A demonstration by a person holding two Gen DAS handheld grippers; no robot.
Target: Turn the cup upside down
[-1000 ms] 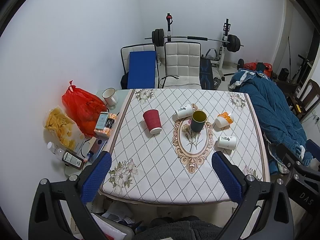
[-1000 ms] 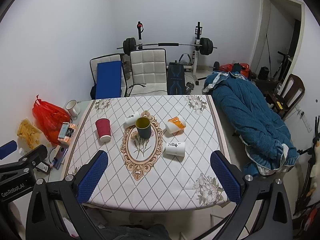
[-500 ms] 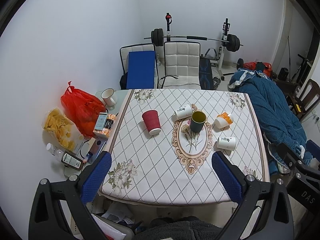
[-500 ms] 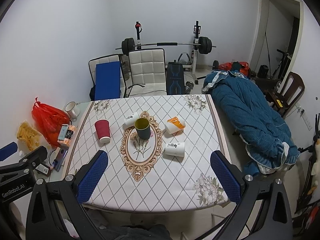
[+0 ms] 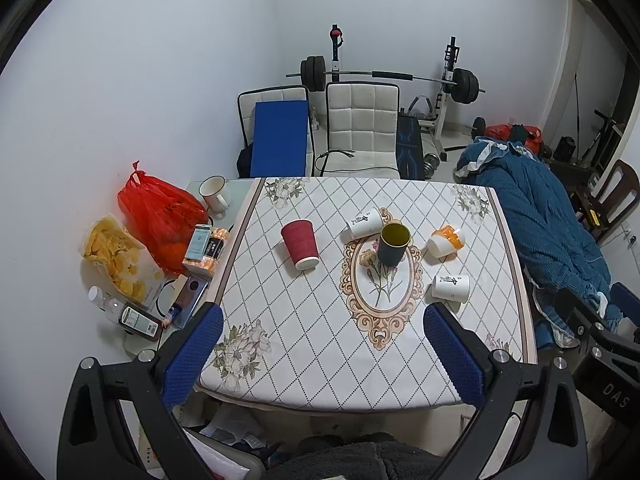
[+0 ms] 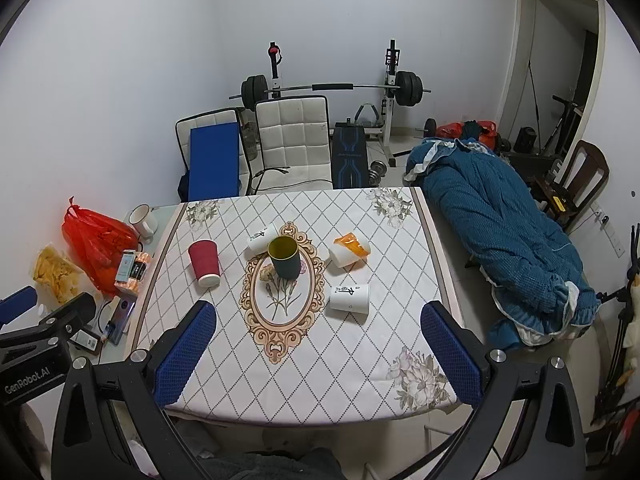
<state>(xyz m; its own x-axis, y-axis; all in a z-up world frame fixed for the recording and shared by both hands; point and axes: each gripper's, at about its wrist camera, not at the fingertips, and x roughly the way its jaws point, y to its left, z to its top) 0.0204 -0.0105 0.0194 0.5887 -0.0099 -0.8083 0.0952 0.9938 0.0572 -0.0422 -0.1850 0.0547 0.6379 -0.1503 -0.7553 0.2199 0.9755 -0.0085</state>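
Five cups sit on the table (image 5: 360, 376) ahead of me. From the left: a red cup (image 5: 300, 244) mouth-down, a white cup (image 5: 364, 222) on its side, the dark cup (image 5: 394, 244) upright at the centre, an orange-and-white cup (image 5: 446, 241) and another white cup (image 5: 451, 287) tipped over. My left gripper (image 5: 322, 354) and right gripper (image 6: 318, 350) hover spread wide, holding nothing, well short of the dark cup.
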